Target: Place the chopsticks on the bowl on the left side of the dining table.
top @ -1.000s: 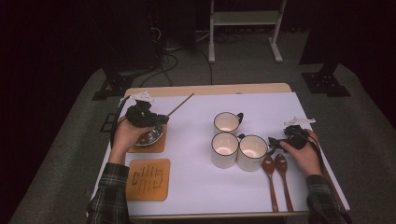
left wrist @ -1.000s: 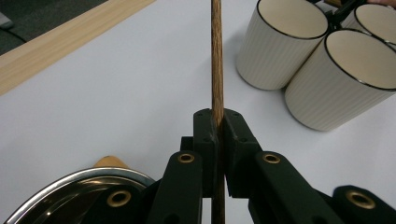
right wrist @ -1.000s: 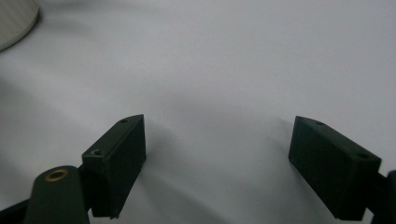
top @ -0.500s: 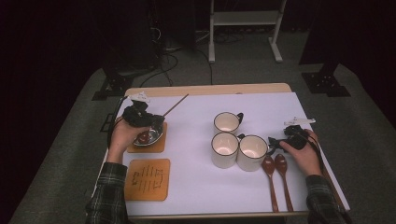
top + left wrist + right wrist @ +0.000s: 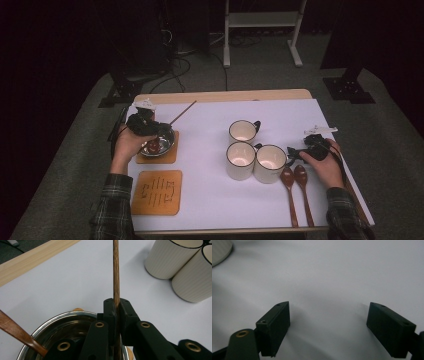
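**Left gripper has the long stick clamped over the bowl; right gripper idle by the spoons**

While the white desk (image 5: 210, 200) carries everything here, the work sits at its left edge, so that is where to read the step. Nearest the front-left corner lies a bare wooden coaster (image 5: 156, 192); behind it along the same edge a second coaster (image 5: 169, 156) bears a steel bowl (image 5: 53, 325), and a brown spoon (image 5: 17, 333) already leans inside that bowl. Three cream mugs (image 5: 255, 155) cluster around the middle of the desk, touching one another, and two more wooden spoons (image 5: 295, 192) lie side by side toward the front-right, just beside the mugs.

The left gripper (image 5: 145, 125) hangs over the bowl with its jaws pressed tight on a thin wooden stick (image 5: 116, 272), which runs out from the jaws toward the back edge of the desk, slanting up and away from the bowl. The right gripper (image 5: 328, 325) rests near the right edge, just behind the two spoons, its jaws spread wide over bare desk with nothing between them.

I judge the step in hand to be placing the stick into the bowl, or stirring with it; the frames do not settle which. Whether its lower end touches the bowl is hidden by the jaws. The next move would call for lowering or tilting the stick gently so it leans on the rim beside the spoon, then letting go without tipping the bowl off its coaster.
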